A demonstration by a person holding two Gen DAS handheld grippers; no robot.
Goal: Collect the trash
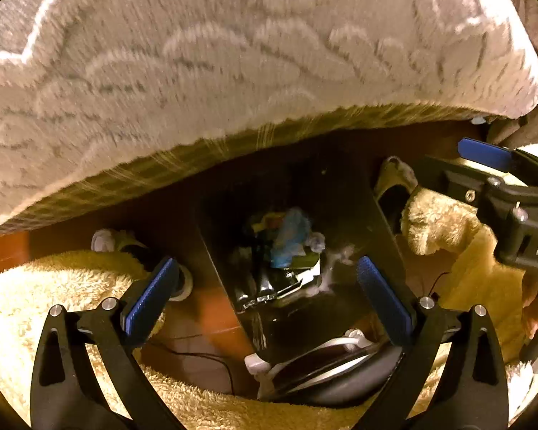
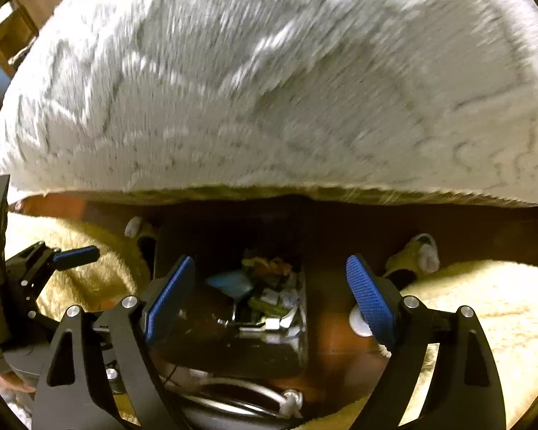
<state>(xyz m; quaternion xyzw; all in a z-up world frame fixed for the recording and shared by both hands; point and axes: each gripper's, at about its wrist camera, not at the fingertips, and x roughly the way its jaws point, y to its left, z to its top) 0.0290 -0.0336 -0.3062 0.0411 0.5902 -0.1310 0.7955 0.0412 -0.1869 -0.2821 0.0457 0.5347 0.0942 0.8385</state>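
Both wrist views look down into a dark bin (image 1: 297,215) standing on a reddish-brown floor (image 1: 211,308), below the edge of a white textured rug (image 1: 233,53).

Left gripper (image 1: 269,294): jaws spread wide, nothing between the blue pads. The trash (image 1: 287,247), a heap of wrappers with a blue crumpled piece on top, lies at the bin's bottom, framed between the two fingers but well beyond their tips, not touching.

Right gripper (image 2: 272,297): jaws likewise spread, holding nothing. The same trash (image 2: 262,294) sits in the gap between the pads, further down inside the bin (image 2: 233,344); no contact.

Cream fleece fabric (image 1: 71,286) lies on both sides of the bin. A slipper (image 2: 418,254) rests on the floor right of the bin. The right gripper's blue pad enters the left view at upper right.
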